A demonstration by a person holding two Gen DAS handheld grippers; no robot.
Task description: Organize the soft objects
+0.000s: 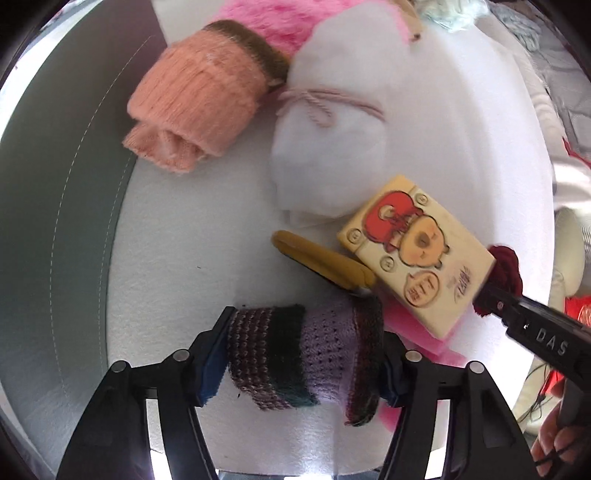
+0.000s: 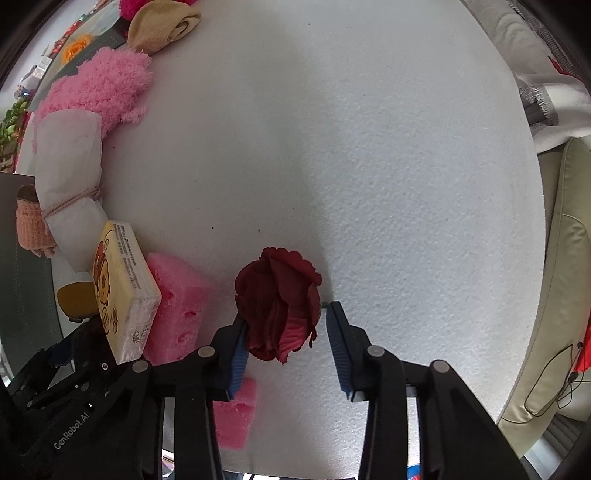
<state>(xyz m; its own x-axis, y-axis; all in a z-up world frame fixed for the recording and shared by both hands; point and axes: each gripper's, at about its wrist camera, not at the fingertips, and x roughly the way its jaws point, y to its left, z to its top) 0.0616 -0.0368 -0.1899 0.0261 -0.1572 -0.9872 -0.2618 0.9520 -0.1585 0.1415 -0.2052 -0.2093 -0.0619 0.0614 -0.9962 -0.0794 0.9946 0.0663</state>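
Note:
My left gripper (image 1: 304, 354) is shut on a purple and dark striped knitted sock (image 1: 299, 354), held just above the white foam board (image 1: 177, 258). My right gripper (image 2: 286, 328) is open around a dark red fabric rose (image 2: 280, 306); the rose touches the left finger, with a gap to the right finger. The rose also shows in the left wrist view (image 1: 506, 269) at the tip of the right gripper. A yellow cartoon tissue pack (image 1: 413, 251) leans on a pink sponge (image 2: 177, 306).
A peach knitted sock (image 1: 199, 107), a white cloth bundle tied with pink string (image 1: 332, 122) and pink fluffy fabric (image 2: 99, 85) lie along the board's edge. A yellow object (image 1: 321, 262) lies beside the tissue pack. A beige sock (image 2: 162, 22) lies far off. A cream sofa (image 2: 565, 258) is right.

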